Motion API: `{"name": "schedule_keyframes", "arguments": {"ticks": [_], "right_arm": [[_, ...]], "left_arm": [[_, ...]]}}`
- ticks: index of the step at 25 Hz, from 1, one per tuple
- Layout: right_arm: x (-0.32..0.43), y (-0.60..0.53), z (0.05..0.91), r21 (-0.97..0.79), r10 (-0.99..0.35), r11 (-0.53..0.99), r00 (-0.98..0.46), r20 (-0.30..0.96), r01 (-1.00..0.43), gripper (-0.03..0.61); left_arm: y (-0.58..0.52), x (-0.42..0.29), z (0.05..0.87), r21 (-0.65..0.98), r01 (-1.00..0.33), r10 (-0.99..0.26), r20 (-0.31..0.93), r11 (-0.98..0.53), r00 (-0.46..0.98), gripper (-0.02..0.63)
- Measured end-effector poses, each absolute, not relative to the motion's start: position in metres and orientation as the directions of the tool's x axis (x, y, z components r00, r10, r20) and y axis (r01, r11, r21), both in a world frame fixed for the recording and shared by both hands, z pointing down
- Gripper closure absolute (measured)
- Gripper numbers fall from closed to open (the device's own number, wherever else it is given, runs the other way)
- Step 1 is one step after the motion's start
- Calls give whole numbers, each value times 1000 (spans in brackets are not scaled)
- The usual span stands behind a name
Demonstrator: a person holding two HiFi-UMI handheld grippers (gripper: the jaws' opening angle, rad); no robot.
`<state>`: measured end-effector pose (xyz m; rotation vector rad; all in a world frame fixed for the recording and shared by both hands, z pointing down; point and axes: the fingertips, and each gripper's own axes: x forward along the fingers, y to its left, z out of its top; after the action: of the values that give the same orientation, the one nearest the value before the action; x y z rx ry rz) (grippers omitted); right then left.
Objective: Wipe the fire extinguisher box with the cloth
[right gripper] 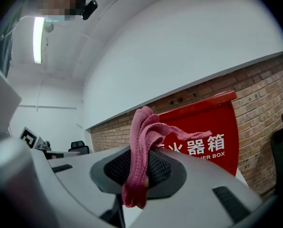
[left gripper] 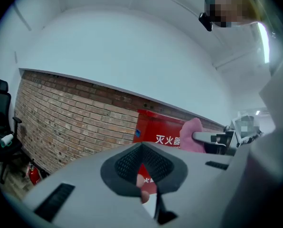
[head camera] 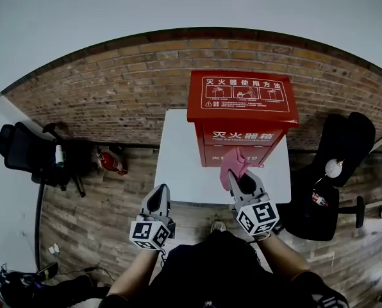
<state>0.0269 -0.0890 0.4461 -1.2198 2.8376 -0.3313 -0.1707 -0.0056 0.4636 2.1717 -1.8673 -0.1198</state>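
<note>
Clenching the cloth point(head camera: 232, 164) in the right gripper point(head camera: 243, 181), raising it just before the front of the box point(head camera: 242, 101) standing on the table point(head camera: 178, 165); holding the left gripper point(head camera: 157, 201) pinched together, empty, near the table's front edge.

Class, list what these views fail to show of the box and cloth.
- Lower front of fire extinguisher box: head view, behind cloth and right gripper.
- Box's back: all views, faces away.
- Small print on lid: head view, too small.
- Cloth's clamped part: right gripper view, inside the jaws.
</note>
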Motion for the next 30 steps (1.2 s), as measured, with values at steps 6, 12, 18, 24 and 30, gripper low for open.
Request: {"name": "schedule_keyframes", "arguments": {"ticks": [6,12,18,24,30], "right_arm": [[-11,-117,441,-106,-675,731,-737,27,-674,499],[-51,-138,436,-13,-671,741,-741,-9,-671,499],[-86,-156,438,153,-713,688,-700,-37,-709,499],[-102,-174,445,201,-751,641,-660,-38,-741,499],[-100,-187,447,166,-785,603,-617,-47,-780,499]], "left_arm": [[-33,-181,466,257,-963,-984,134,-82,119,580],[-51,-199,473,271,-959,-979,155,-85,131,580],[-69,-208,466,267,-949,-969,133,-166,207,580],[-73,-227,470,286,-942,-969,124,-172,215,580],[-74,-241,471,290,-944,-971,125,-159,202,580]]}}
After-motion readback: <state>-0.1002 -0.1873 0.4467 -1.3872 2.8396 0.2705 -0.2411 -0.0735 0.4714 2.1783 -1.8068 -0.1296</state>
